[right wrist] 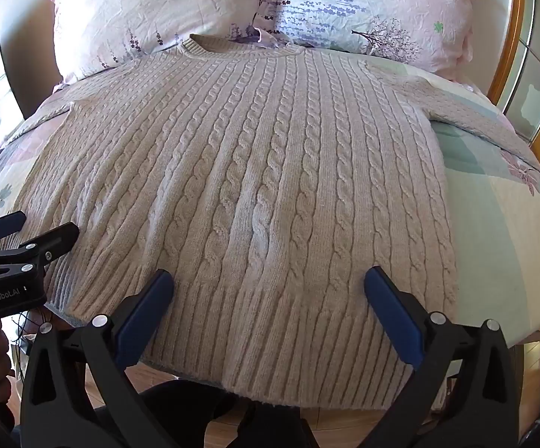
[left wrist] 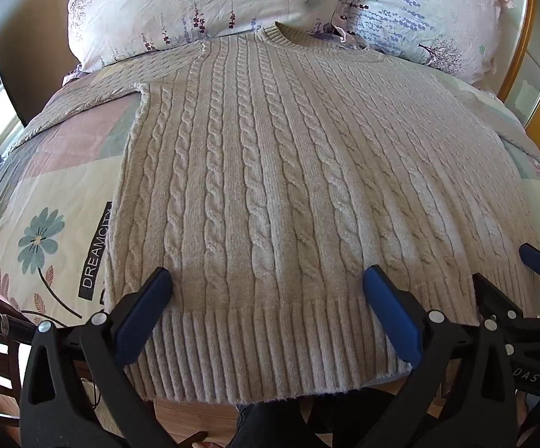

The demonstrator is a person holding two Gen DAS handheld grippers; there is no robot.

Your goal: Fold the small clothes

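Note:
A beige cable-knit sweater (left wrist: 270, 171) lies flat and spread out on the bed, collar toward the pillows, ribbed hem hanging over the near bed edge; it also shows in the right wrist view (right wrist: 255, 186). Its sleeves stretch out to both sides. My left gripper (left wrist: 268, 280) is open, its blue-padded fingers wide apart just above the left part of the hem. My right gripper (right wrist: 268, 280) is open the same way over the right part of the hem. The right gripper's fingers (left wrist: 538, 261) show at the right edge of the left wrist view; the left gripper (right wrist: 31, 231) shows at the left edge of the right wrist view.
The bed has a patchwork floral cover (left wrist: 46, 224) with a "DREAMCITY" label. Two floral pillows (left wrist: 202, 3) (right wrist: 374, 11) lean at the head. A wooden frame with glass (right wrist: 531, 74) stands at the right. Wooden floor (left wrist: 195, 418) lies below the bed edge.

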